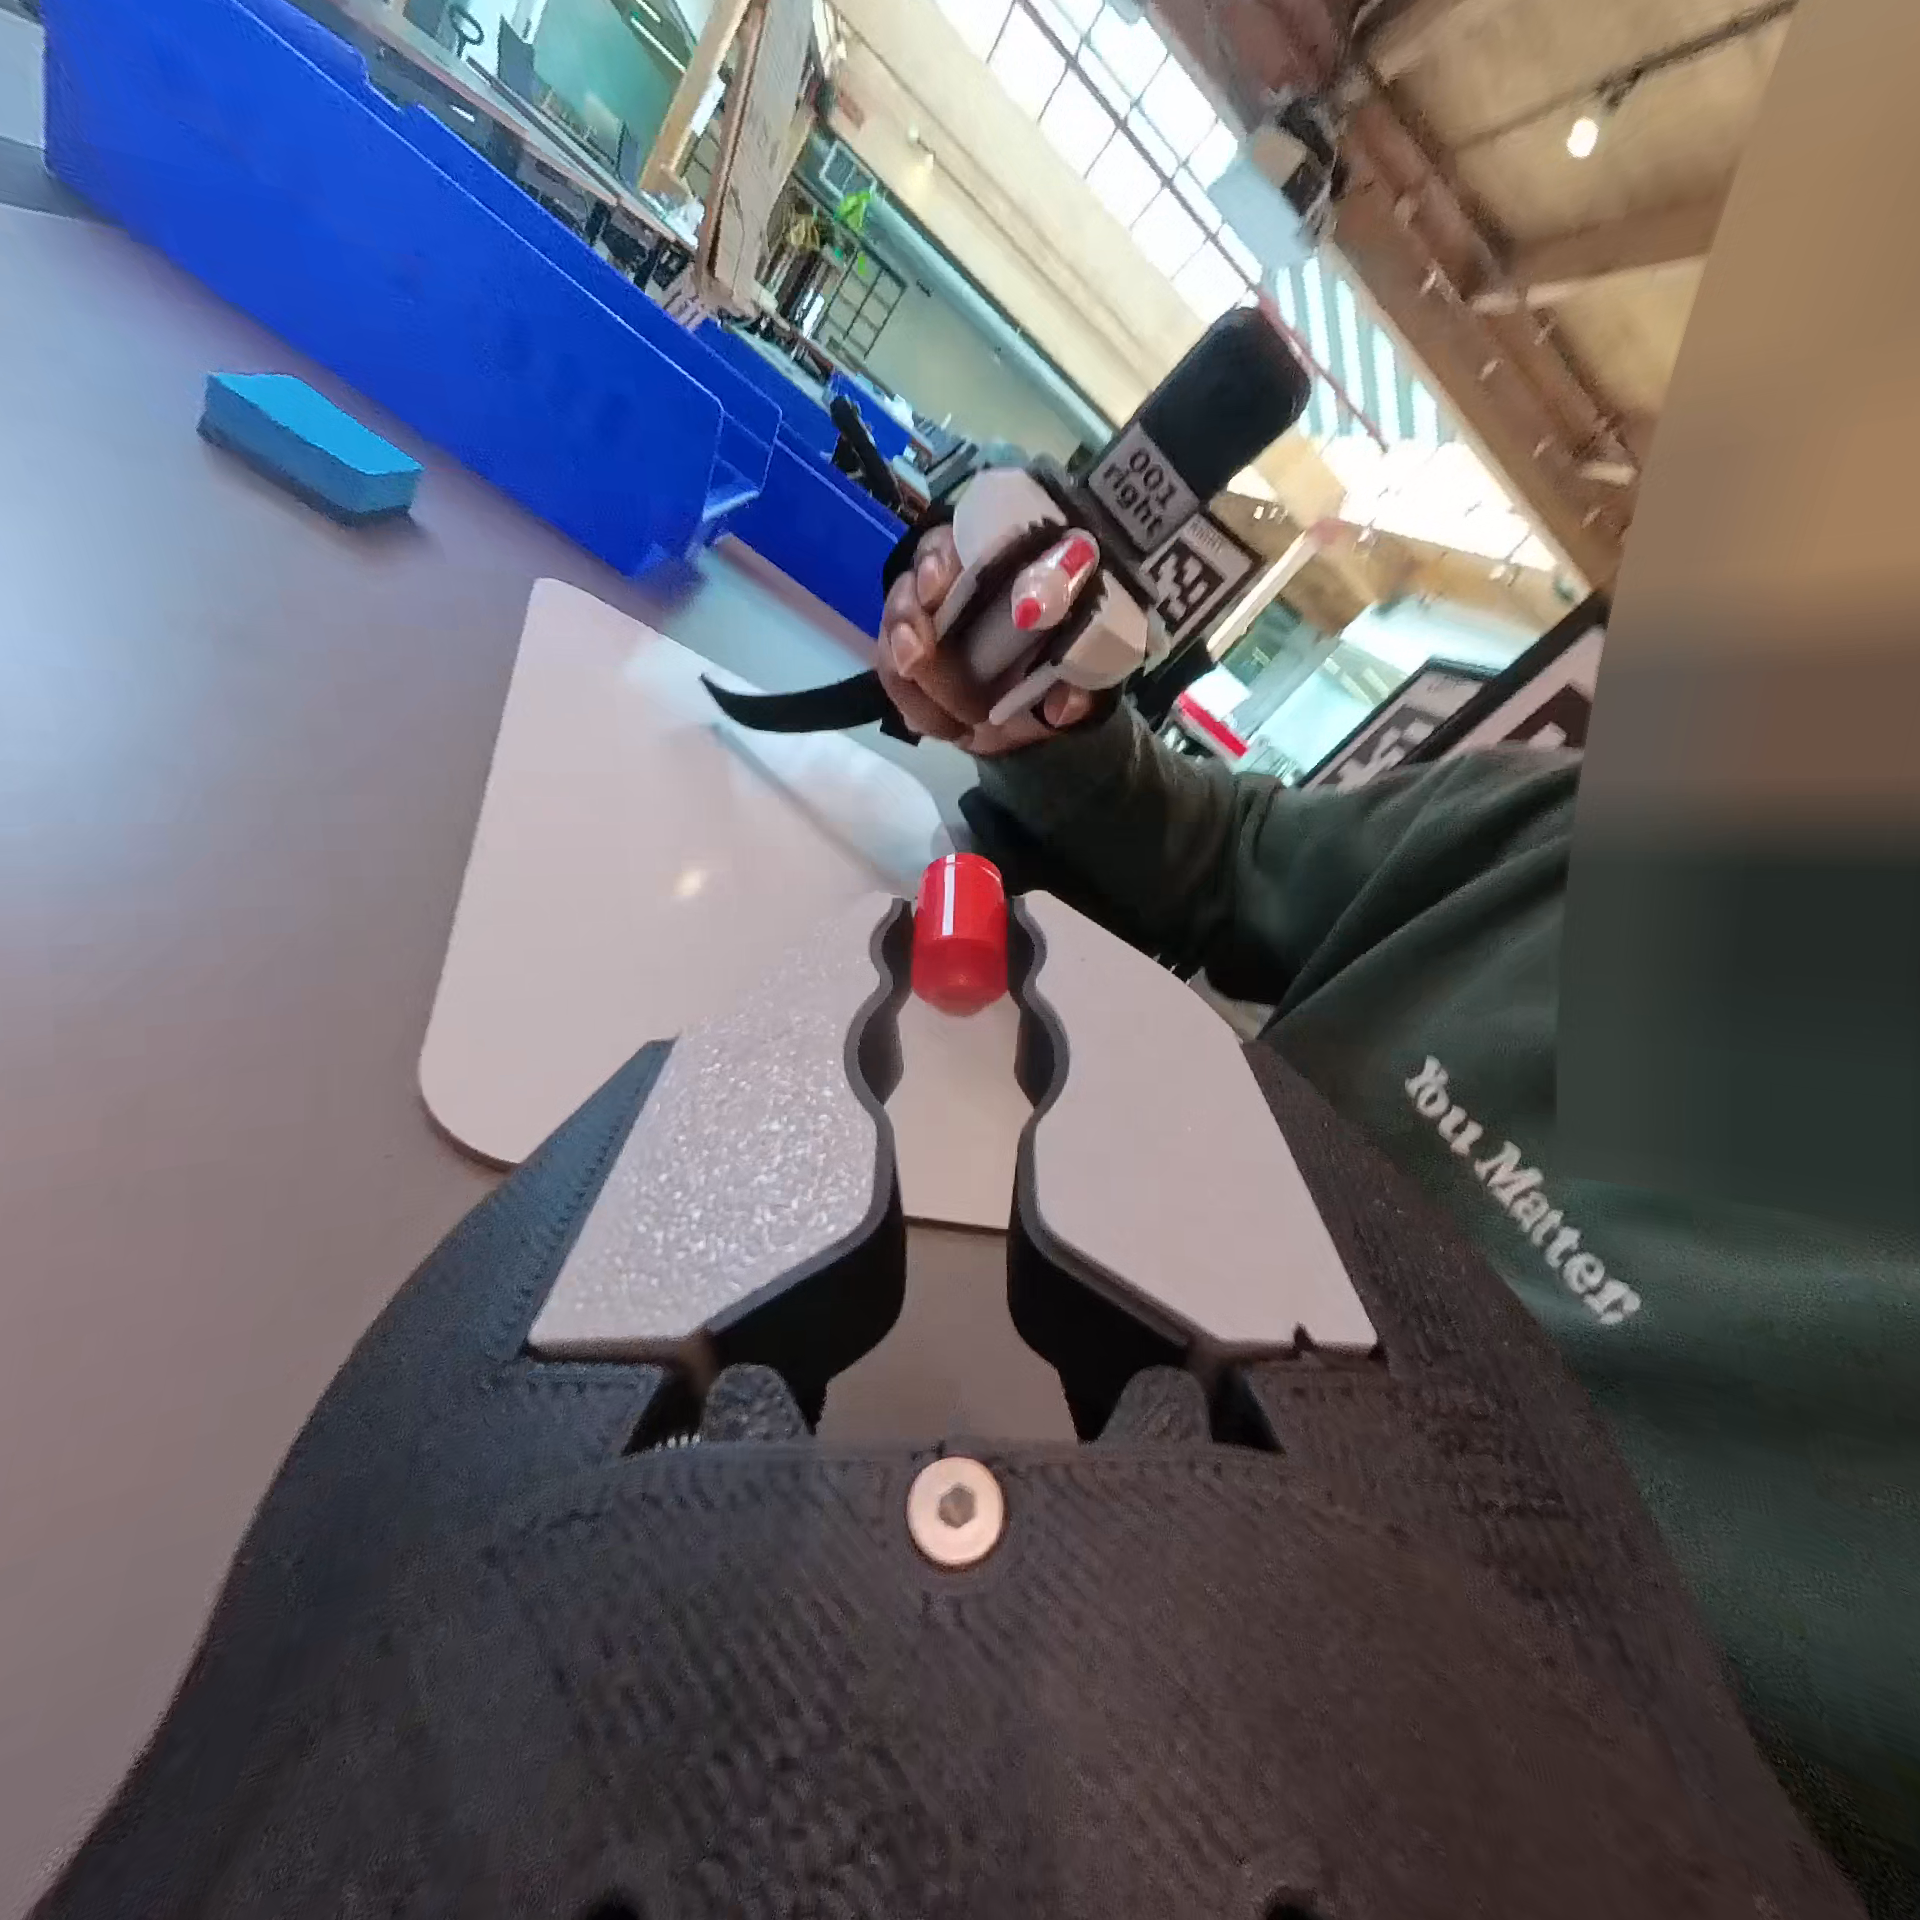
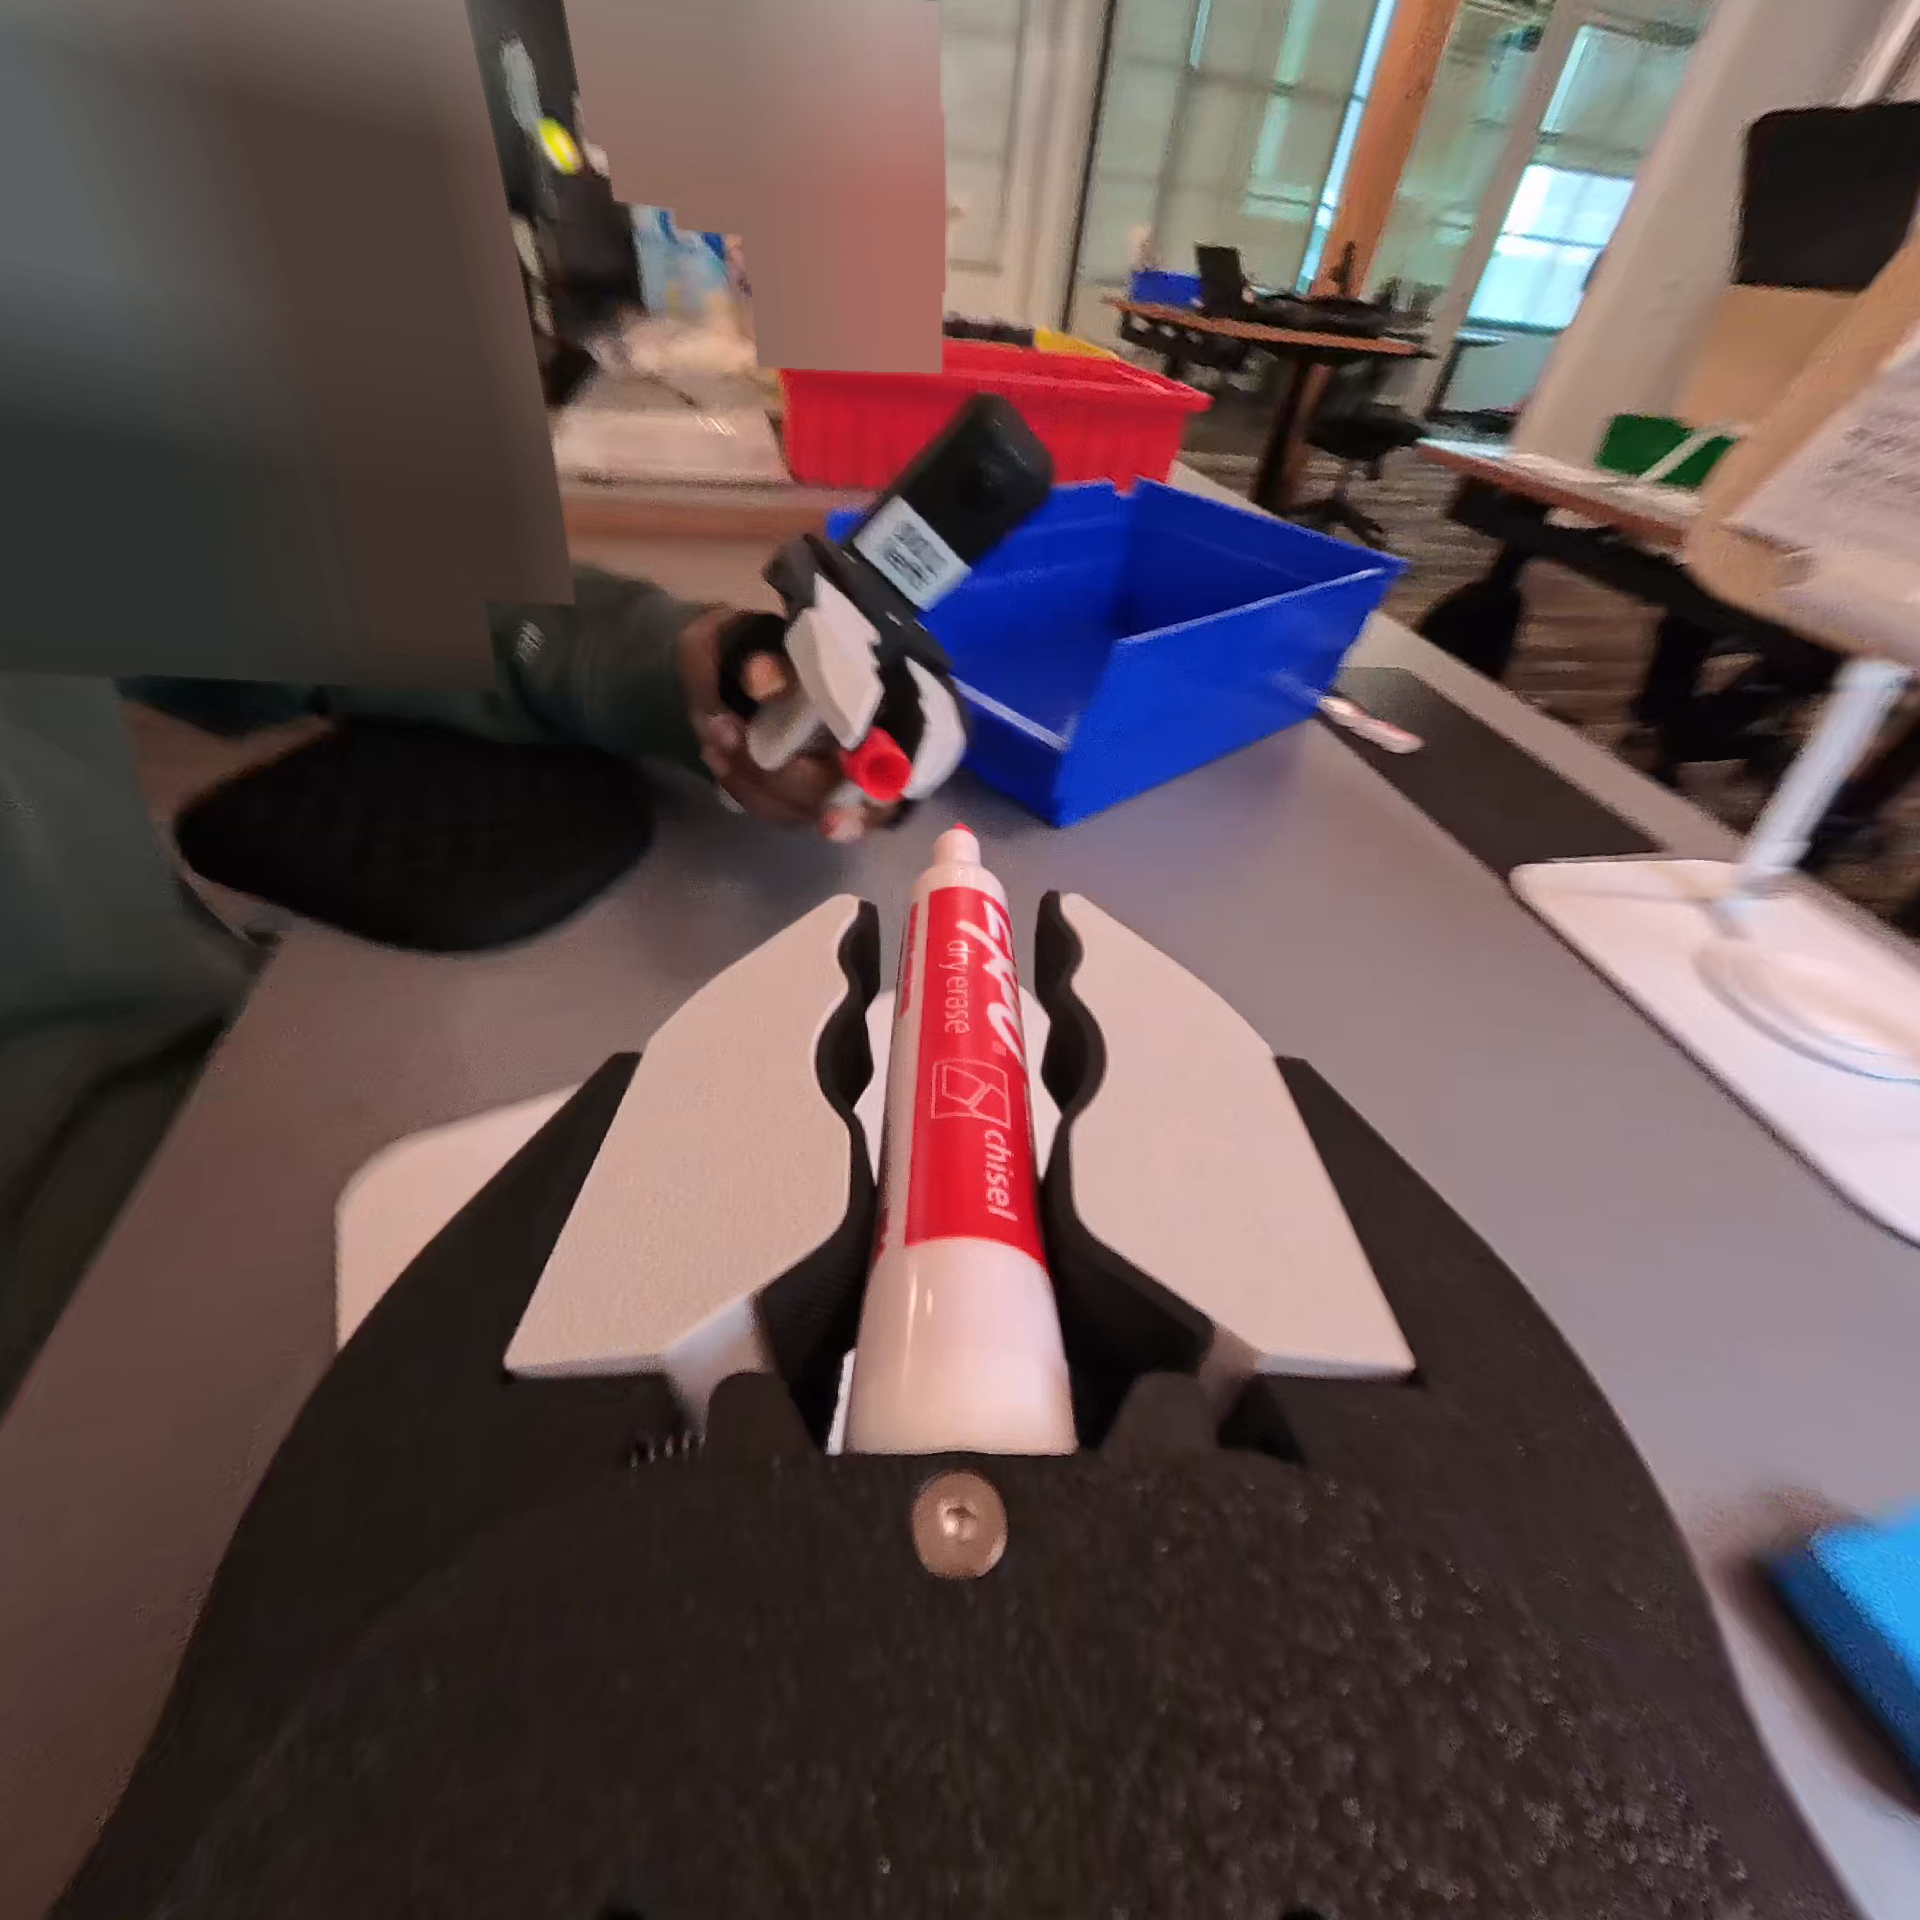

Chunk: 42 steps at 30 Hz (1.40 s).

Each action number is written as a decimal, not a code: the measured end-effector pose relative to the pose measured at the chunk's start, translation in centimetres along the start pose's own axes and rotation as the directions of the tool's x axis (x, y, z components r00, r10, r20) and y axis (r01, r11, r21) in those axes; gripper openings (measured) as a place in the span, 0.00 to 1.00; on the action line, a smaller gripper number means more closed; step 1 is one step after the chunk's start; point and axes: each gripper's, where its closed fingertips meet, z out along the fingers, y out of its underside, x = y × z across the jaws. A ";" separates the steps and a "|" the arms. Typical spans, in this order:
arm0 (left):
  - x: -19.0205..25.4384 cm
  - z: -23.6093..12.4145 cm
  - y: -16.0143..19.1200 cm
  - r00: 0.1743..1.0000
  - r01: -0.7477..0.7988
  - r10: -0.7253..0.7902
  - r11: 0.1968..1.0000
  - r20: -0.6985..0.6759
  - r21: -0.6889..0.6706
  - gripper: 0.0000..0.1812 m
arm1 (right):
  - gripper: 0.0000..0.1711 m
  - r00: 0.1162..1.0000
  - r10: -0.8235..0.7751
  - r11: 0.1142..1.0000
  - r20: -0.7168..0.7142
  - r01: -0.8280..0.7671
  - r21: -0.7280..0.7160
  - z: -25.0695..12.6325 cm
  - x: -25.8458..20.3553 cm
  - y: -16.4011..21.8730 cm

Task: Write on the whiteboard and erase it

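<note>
A blue bin was seen on the grey table, with a red bin behind it. A white lamp base was set at the table's right side, and a dark round mat lay to the left.

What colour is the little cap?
Red. The cap, pinched at the tips of the left hand-held gripper, shows best in the left wrist view.

A whiteboard lies flat on the table; an eraser sits beyond it, before a long bin.
</note>
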 end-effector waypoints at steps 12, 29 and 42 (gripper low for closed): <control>-1.4 -0.3 0.6 0.981 -0.145 0.150 0.988 0.120 -0.054 0.10 | 0.19 0.996 0.083 0.990 0.015 -0.081 -0.116 0.7 0.7 2.6; -2.8 -3.3 2.0 0.887 -0.321 0.358 0.932 0.292 -0.168 0.10 | 0.20 0.999 0.040 0.827 0.028 -0.017 -0.563 4.6 -0.7 8.7; -1.6 -4.2 3.3 0.888 -0.336 0.380 0.920 0.259 -0.201 0.10 | 0.20 0.997 -0.070 0.712 0.034 0.074 -0.698 5.3 0.5 10.4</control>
